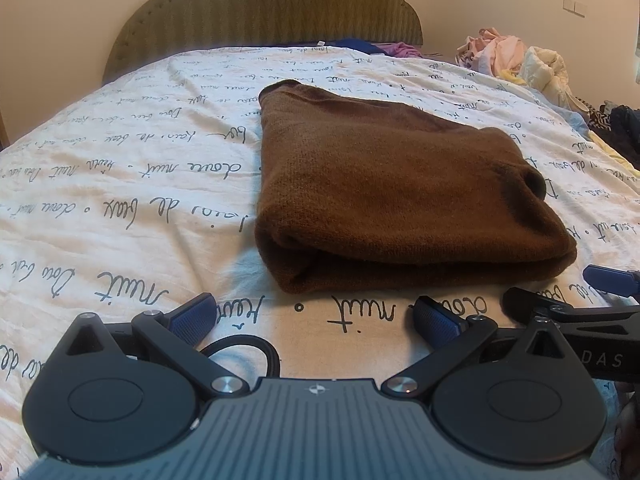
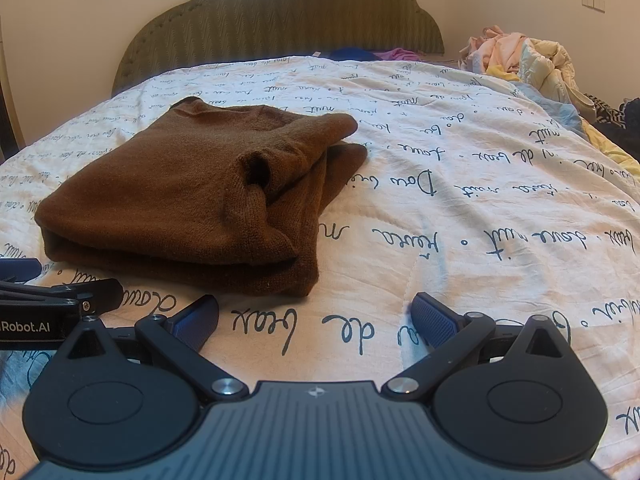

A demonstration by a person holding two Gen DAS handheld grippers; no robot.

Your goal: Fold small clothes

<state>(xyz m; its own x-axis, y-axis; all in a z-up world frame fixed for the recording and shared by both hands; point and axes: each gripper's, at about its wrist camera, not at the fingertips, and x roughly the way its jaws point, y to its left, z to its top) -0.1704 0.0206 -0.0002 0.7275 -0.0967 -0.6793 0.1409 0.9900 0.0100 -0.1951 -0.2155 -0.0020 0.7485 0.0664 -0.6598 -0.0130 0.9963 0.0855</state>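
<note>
A brown knitted garment [image 1: 384,188] lies folded into a thick rectangle on the bed; the right wrist view shows the same garment [image 2: 192,196] with a sleeve end tucked on top. My left gripper [image 1: 316,320] is open just short of its near folded edge, nothing between the blue pads. My right gripper [image 2: 316,320] is open too, on the sheet to the right of the garment's near corner. The right gripper's fingertip [image 1: 608,280] pokes into the left wrist view at the right, and the left gripper's finger [image 2: 60,300] shows at the left of the right wrist view.
The bed is covered by a white sheet with handwritten script [image 1: 120,208]. A green padded headboard [image 2: 280,20] stands at the far end. A heap of pale clothes [image 2: 520,56] lies at the far right, with darker items [image 1: 620,124] at the right edge.
</note>
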